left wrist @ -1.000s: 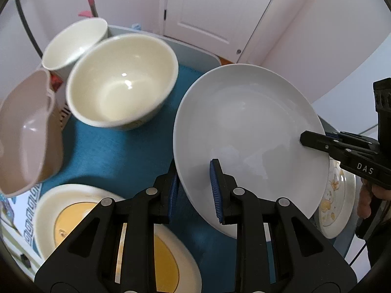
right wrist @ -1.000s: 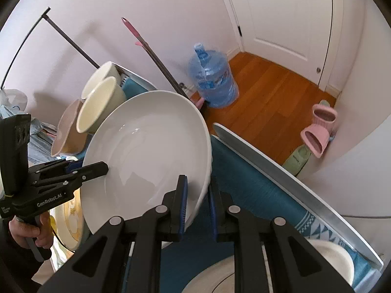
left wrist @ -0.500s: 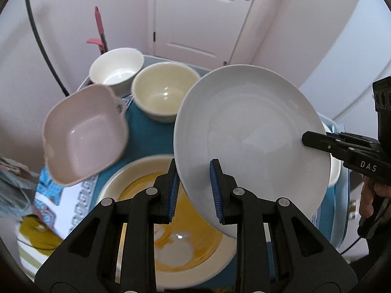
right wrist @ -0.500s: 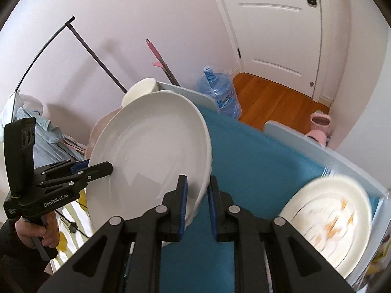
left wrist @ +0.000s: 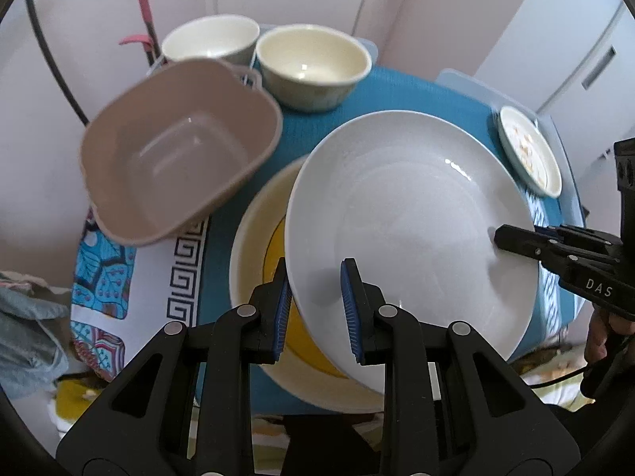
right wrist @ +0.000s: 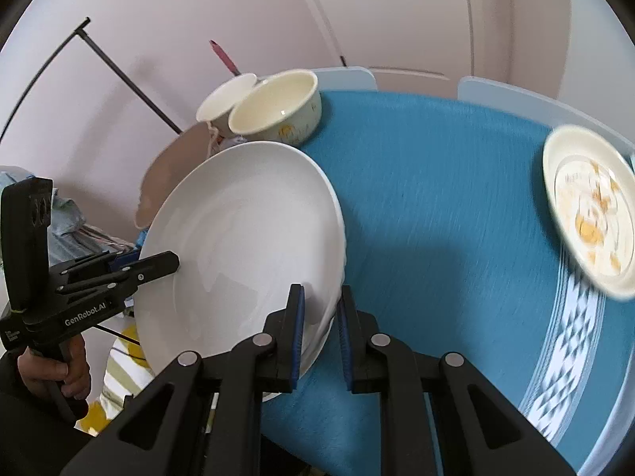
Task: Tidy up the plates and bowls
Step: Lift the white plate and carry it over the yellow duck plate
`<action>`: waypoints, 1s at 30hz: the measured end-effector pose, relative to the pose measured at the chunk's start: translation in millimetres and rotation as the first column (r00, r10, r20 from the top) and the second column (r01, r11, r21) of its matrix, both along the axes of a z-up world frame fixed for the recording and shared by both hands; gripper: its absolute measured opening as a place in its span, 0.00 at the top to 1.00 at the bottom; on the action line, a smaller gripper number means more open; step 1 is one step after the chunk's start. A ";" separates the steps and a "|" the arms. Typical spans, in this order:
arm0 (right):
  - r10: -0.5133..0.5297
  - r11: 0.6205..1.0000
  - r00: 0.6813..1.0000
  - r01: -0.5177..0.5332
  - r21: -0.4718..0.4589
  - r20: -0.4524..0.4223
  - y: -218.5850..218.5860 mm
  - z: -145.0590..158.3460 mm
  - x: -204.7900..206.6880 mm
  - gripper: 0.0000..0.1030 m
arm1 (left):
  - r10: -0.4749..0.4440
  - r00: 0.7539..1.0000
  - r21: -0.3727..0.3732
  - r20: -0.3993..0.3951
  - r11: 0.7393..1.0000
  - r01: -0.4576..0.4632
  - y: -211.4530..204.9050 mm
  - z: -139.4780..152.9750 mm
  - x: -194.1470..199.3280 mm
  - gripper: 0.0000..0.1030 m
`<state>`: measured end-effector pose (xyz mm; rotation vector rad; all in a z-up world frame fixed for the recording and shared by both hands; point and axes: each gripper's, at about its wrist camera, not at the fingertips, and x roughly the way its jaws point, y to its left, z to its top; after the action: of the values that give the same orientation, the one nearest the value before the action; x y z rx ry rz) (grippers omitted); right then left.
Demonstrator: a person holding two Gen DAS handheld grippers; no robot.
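The white plate (left wrist: 408,230) hangs tilted above the bench (right wrist: 436,206), held at opposite rims: the left gripper (left wrist: 315,309) has its blue-padded fingers (left wrist: 351,309) closed on the near rim, and the right gripper (right wrist: 319,333) is clamped on the rim across from it. Directly under the plate, at the bench's near edge, lies the yellow-centred plate (left wrist: 274,277) — by my reading the stack it is meant to join.

To land it well, the two grips should level the plate first, since its left side sits lower than the right, then bring it down centred over the yellow-centred plate so the rims nest. Lowering both ends together matters; if one gripper lets go early the plate would pivot on the other and clatter down. Fingers pinched under the rim may also get trapped between the two plates, so one side probably has to rest first, with each gripper then sliding out sideways.

The bench wears a teal cloth with a patterned border at its left and right ends. Toward the far left corner stand a cream bowl (left wrist: 313,65) and a white bowl (left wrist: 210,37), just beside each other. A pinkish tub (left wrist: 178,158) sits near the left edge, and a small plate with orange scraps (left wrist: 530,150) lies near the right edge. Behind are pale walls, a white door and a pink-handled tool leaning in the corner.
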<state>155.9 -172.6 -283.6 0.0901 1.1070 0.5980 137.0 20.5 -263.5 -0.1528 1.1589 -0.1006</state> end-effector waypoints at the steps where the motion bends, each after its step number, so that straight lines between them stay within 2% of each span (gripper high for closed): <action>1: -0.008 1.000 1.000 0.008 -0.007 0.001 3.0 0.1 1.7 0.85 | -0.010 1.000 0.002 -0.004 1.000 0.010 1.9 -4.7 1.6 0.79; 5: -0.036 0.999 0.999 0.037 -0.036 0.014 10.1 -6.6 -2.7 0.85 | -0.051 0.999 0.008 -0.020 0.999 0.051 5.6 -21.4 5.8 0.79; 14: -0.069 0.994 0.997 0.072 -0.079 0.044 12.0 -11.0 -15.8 0.85 | -0.115 0.993 0.059 -0.030 0.991 0.117 1.1 -37.1 14.2 0.79; 21: -0.054 0.988 0.996 0.064 -0.142 0.074 19.5 -11.0 -19.7 0.85 | -0.172 0.985 0.173 -0.016 0.970 0.173 -12.4 -36.8 14.4 0.79; 30: -0.025 0.981 0.996 0.041 -0.189 0.090 30.1 -12.5 -23.2 0.85 | -0.218 0.976 0.354 0.006 0.913 0.201 -28.7 -36.0 8.4 0.79</action>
<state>132.6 -142.5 -296.1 -0.0829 1.0708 0.4594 145.4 -8.2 -299.5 0.2919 1.1266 -0.0842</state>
